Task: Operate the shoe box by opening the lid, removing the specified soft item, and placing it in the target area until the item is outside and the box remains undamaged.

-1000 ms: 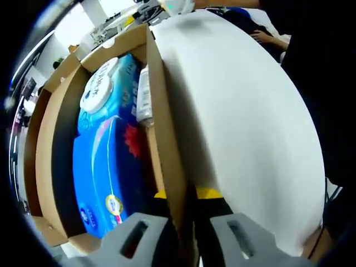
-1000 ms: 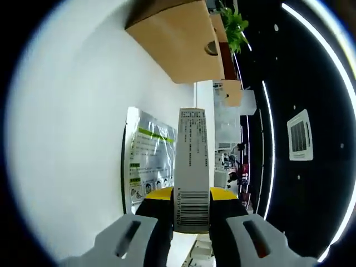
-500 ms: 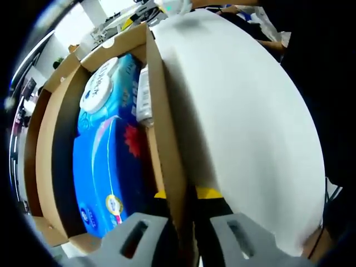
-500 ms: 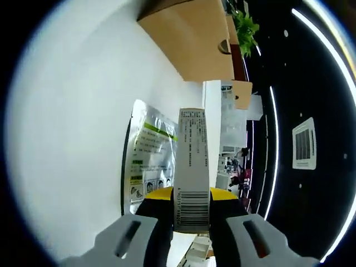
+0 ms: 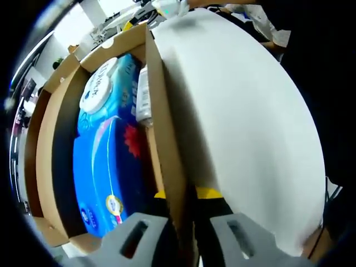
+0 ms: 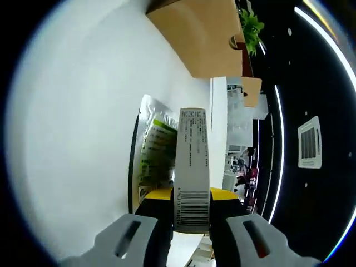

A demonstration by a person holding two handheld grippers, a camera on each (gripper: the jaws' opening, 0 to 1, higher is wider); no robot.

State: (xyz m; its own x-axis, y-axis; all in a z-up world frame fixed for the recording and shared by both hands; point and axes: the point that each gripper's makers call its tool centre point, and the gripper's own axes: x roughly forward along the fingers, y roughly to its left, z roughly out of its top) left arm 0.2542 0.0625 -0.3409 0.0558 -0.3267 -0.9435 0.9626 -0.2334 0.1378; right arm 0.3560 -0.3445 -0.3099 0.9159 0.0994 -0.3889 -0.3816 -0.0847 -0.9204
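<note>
The open cardboard shoe box (image 5: 58,139) has my left gripper (image 5: 186,196) shut on its near side wall (image 5: 162,133), which runs up between the jaws. Inside the box lies a blue wipes pack (image 5: 108,161) with a white flip lid (image 5: 99,86), and a small white item (image 5: 143,97) is wedged beside it. My right gripper (image 6: 191,194) is shut on a slim white pack (image 6: 192,158) with a barcode, seen edge-on above the white table (image 6: 78,128). A silver and green pouch (image 6: 154,150) lies on the table just left of the held pack.
White tabletop (image 5: 245,122) stretches to the right of the shoe box, with a person's hand and dark clothing at its far edge. In the right gripper view, the cardboard box (image 6: 203,36) sits at the top, a green plant (image 6: 251,25) beyond it.
The left gripper view is unchanged. The right gripper view has shifted: the box and pouch sit further right in the picture, and the pouch looks narrower. The slim pack stays held.
</note>
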